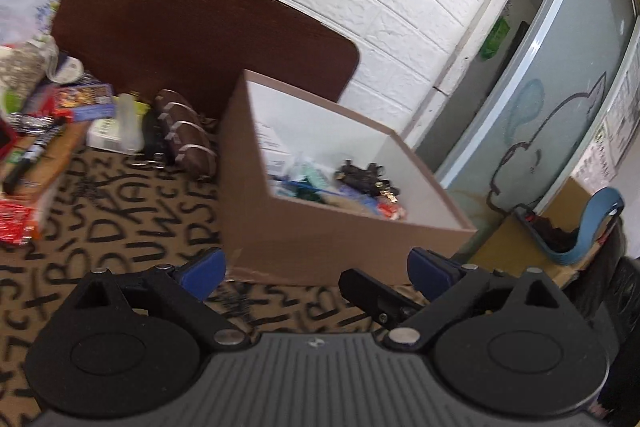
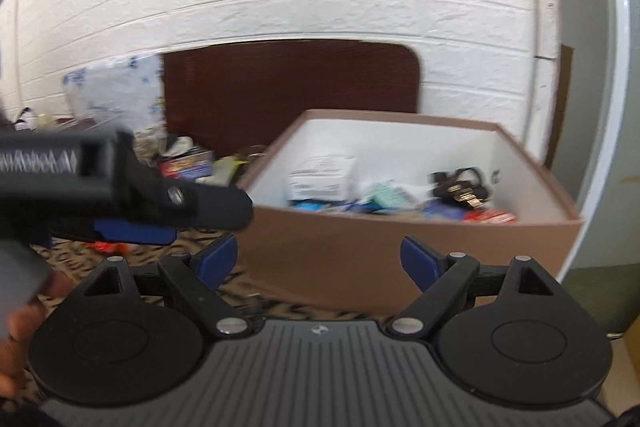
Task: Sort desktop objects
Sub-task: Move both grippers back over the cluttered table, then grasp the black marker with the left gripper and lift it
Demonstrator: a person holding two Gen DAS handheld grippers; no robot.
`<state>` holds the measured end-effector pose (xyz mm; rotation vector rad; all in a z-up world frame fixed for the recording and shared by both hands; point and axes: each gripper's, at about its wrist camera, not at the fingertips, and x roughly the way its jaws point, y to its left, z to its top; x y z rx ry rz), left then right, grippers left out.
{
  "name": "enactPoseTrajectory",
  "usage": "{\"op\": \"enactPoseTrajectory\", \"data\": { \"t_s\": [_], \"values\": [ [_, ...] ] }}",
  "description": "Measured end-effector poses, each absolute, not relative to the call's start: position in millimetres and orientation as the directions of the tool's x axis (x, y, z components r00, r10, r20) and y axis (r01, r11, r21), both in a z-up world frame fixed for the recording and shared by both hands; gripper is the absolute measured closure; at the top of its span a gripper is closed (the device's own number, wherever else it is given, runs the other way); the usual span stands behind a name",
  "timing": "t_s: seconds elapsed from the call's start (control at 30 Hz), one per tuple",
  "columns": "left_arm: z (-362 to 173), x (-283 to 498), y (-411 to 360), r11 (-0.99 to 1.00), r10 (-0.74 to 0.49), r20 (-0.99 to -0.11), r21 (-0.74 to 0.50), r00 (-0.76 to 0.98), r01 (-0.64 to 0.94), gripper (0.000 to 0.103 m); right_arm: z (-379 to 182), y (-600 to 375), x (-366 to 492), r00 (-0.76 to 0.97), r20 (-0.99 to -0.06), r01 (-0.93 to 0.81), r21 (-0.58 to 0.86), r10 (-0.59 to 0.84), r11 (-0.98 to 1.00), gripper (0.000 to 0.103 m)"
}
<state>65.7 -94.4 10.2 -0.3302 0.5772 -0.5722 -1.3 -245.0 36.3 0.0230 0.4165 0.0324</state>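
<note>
A brown cardboard box [image 1: 320, 239] with a white inside stands on the letter-print tablecloth; it also shows in the right wrist view [image 2: 360, 251]. It holds several small items, among them a black cable bundle [image 1: 366, 177] and a white packet [image 2: 322, 177]. My left gripper [image 1: 316, 273] is open and empty, just before the box's near wall. My right gripper [image 2: 316, 259] is open and empty, also just before the box. The left gripper's body [image 2: 132, 191] crosses the right wrist view at left.
A pile of loose things lies left of the box: a brown striped pouch [image 1: 186, 135], a white bottle [image 1: 128, 123], a blue card packet [image 1: 86, 101], a black marker [image 1: 36, 151], red packets [image 1: 14, 221]. A dark headboard [image 1: 192, 27] and a white brick wall stand behind.
</note>
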Motion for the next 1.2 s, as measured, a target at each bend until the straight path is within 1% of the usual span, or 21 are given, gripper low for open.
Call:
{"op": "enactPoseTrajectory", "data": {
  "t_s": [0.1, 0.27, 0.4, 0.53, 0.6, 0.73, 0.83, 0.87, 1.0, 1.07, 1.17, 1.2],
  "values": [
    [0, 57, -69, 0.828, -0.540, -0.415, -0.419, 0.733, 0.373, 0.003, 27, -219, -2, 0.906, -0.416, -0.063, 0.036, 0.073, 0.997, 0.016],
    [-16, 60, -20, 0.865, -0.438, -0.440, -0.444, 0.784, 0.235, 0.003, 8, -177, 7, 0.879, -0.450, -0.144, 0.064, 0.158, 0.987, 0.016],
    [-23, 65, 11, 0.901, -0.346, -0.420, -0.399, 0.839, 0.172, 0.003, -6, -144, 24, 0.857, -0.468, -0.216, 0.057, 0.217, 0.975, 0.016],
    [-29, 83, 37, 0.910, -0.294, -0.404, -0.394, 0.866, 0.125, 0.006, -14, -115, 47, 0.836, -0.468, -0.297, 0.056, 0.287, 0.953, 0.017],
    [-33, 96, 48, 0.907, -0.283, -0.401, -0.406, 0.871, 0.108, 0.010, -17, -103, 63, 0.821, -0.475, -0.327, 0.061, 0.316, 0.943, 0.018],
    [-36, 117, 61, 0.907, -0.279, -0.400, -0.408, 0.873, 0.103, 0.011, -24, -86, 88, 0.800, -0.501, -0.352, 0.052, 0.330, 0.934, 0.021],
    [-40, 133, 64, 0.917, -0.278, -0.414, -0.383, 0.867, 0.112, 0.017, -27, -78, 105, 0.782, -0.521, -0.351, 0.084, 0.342, 0.932, 0.023],
    [-41, 139, 65, 0.918, -0.283, -0.423, -0.380, 0.861, 0.115, 0.021, -29, -76, 111, 0.779, -0.525, -0.351, 0.089, 0.343, 0.932, 0.024],
    [-48, 158, 63, 0.917, -0.299, -0.457, -0.379, 0.838, 0.120, 0.034, -34, -63, 131, 0.763, -0.544, -0.360, 0.091, 0.349, 0.929, 0.030],
    [-51, 165, 63, 0.920, -0.298, -0.467, -0.373, 0.832, 0.120, 0.037, -37, -56, 139, 0.760, -0.547, -0.369, 0.079, 0.350, 0.926, 0.032],
    [-53, 175, 66, 0.917, -0.301, -0.478, -0.383, 0.825, 0.113, 0.046, -43, -47, 153, 0.750, -0.564, -0.374, 0.069, 0.345, 0.925, 0.037],
    [-54, 178, 66, 0.916, -0.305, -0.485, -0.385, 0.820, 0.113, 0.051, -45, -45, 158, 0.747, -0.568, -0.374, 0.072, 0.346, 0.925, 0.041]
  ]
}}
